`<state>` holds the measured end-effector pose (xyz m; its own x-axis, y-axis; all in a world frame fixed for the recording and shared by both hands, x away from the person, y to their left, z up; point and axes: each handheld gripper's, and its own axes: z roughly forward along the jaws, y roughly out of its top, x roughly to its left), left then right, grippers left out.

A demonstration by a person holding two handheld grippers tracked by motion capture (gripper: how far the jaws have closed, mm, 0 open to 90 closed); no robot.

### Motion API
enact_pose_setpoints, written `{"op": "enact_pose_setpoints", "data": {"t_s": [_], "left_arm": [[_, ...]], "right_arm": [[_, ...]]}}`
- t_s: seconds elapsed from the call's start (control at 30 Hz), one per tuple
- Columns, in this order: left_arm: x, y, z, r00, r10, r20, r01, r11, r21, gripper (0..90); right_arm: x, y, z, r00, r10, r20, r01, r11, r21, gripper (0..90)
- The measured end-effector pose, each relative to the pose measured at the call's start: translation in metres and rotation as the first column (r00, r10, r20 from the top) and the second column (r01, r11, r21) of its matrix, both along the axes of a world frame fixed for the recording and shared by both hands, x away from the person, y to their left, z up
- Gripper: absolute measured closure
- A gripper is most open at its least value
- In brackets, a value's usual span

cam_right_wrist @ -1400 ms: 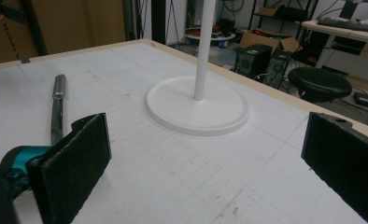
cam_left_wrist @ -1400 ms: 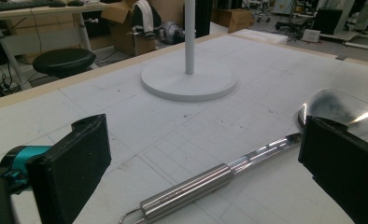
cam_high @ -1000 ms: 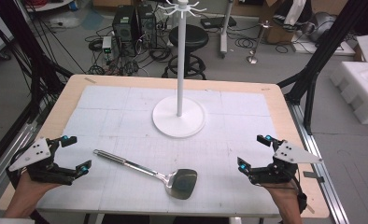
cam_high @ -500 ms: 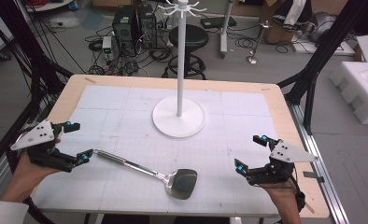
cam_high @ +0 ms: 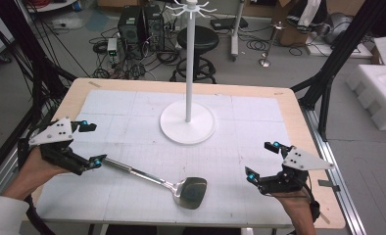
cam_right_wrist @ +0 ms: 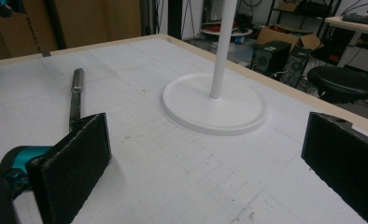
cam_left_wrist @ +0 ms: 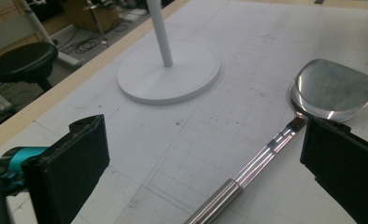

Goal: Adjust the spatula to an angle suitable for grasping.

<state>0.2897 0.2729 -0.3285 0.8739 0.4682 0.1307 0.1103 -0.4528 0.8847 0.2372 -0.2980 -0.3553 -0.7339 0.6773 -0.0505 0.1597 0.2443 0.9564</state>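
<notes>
The spatula (cam_high: 154, 177) is found flat near the worktop's (cam_high: 289, 105) front edge. The left tool (cam_high: 92, 144) is held agape at the handle end, evidently for a grasp. The right tool (cam_high: 261, 160) is held apart, idle, near the right edge.

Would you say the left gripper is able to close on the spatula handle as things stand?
Probably yes: the left gripper is open, the spatula handle already lies between its jaws, and nothing on the table blocks it.

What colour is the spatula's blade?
Shiny silver metal, like the spatula handle; clearest in the left gripper view.
</notes>
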Motion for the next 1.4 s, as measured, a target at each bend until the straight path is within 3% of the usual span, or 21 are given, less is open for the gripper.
{"op": "enact_pose_setpoints", "data": {"t_s": [0.27,0.5,0.57,0.7,0.87,0.93,1.03,1.07,1.1,1.13,1.23,1.27,1.3,1.33,1.4], "left_arm": [[0.012,-0.017,0.002,0.9985,-0.052,-0.018,0.053,0.9947,0.088,9.5],[0.022,-0.026,-0.003,0.9943,-0.086,-0.064,0.094,0.9853,0.142,31.3],[0.025,-0.030,-0.006,0.9926,-0.087,-0.086,0.101,0.9791,0.177,34.6],[0.028,-0.037,-0.011,0.9875,-0.106,-0.117,0.129,0.9701,0.206,45.4],[0.036,-0.047,-0.015,0.9799,-0.116,-0.162,0.157,0.9499,0.270,59.7],[0.038,-0.048,-0.015,0.9777,-0.119,-0.173,0.164,0.9467,0.277,63.0],[0.042,-0.053,-0.017,0.9718,-0.129,-0.198,0.186,0.9333,0.307,76.4],[0.045,-0.054,-0.018,0.9676,-0.137,-0.212,0.203,0.9219,0.330,76.4],[0.046,-0.056,-0.020,0.9649,-0.130,-0.228,0.203,0.9207,0.333,84.0],[0.047,-0.057,-0.021,0.9632,-0.125,-0.238,0.203,0.9189,0.338,84.0],[0.053,-0.060,-0.030,0.9547,-0.133,-0.266,0.228,0.9015,0.368,89.7],[0.054,-0.061,-0.032,0.9544,-0.135,-0.266,0.235,0.8908,0.389,89.7],[0.057,-0.064,-0.038,0.9530,-0.141,-0.268,0.248,0.8719,0.422,89.9],[0.057,-0.064,-0.038,0.9530,-0.141,-0.268,0.248,0.8719,0.422,89.9],[0.059,-0.067,-0.043,0.9478,-0.157,-0.277,0.271,0.8548,0.442,90.0]], "right_arm": [[0.000,-0.002,-0.001,0.9999,0.000,-0.012,0.000,1.0000,0.004,0.5],[-0.001,-0.003,0.000,1.0000,0.006,-0.006,-0.006,1.0000,0.005,0.5],[-0.001,-0.003,0.000,1.0000,0.005,-0.005,-0.005,1.0000,0.008,0.5],[0.000,-0.001,0.001,1.0000,0.005,0.000,-0.005,1.0000,0.002,0.5],[0.000,-0.002,0.000,1.0000,0.007,-0.002,-0.007,1.0000,0.003,0.5],[0.000,-0.002,0.000,1.0000,0.008,-0.003,-0.008,1.0000,0.004,0.5],[0.000,-0.002,0.001,0.9999,0.012,-0.002,-0.012,0.9999,0.006,0.5],[0.000,-0.002,0.001,0.9999,0.012,-0.002,-0.012,0.9999,0.006,0.5],[0.000,-0.001,0.001,0.9998,0.017,-0.007,-0.017,0.9998,0.005,0.5],[0.000,-0.001,0.001,0.9998,0.017,-0.007,-0.017,0.9998,0.005,0.5],[0.001,-0.001,0.000,0.9998,0.020,-0.006,-0.020,0.9998,0.004,0.5],[0.001,-0.001,0.000,0.9998,0.020,-0.006,-0.020,0.9998,0.004,0.5],[0.001,-0.002,0.000,0.9998,0.017,-0.010,-0.017,0.9998,0.008,0.4],[0.001,-0.002,0.000,0.9998,0.017,-0.010,-0.017,0.9998,0.008,0.4],[0.001,-0.003,0.000,0.9999,0.013,-0.010,-0.013,0.9999,0.011,0.5]]}}
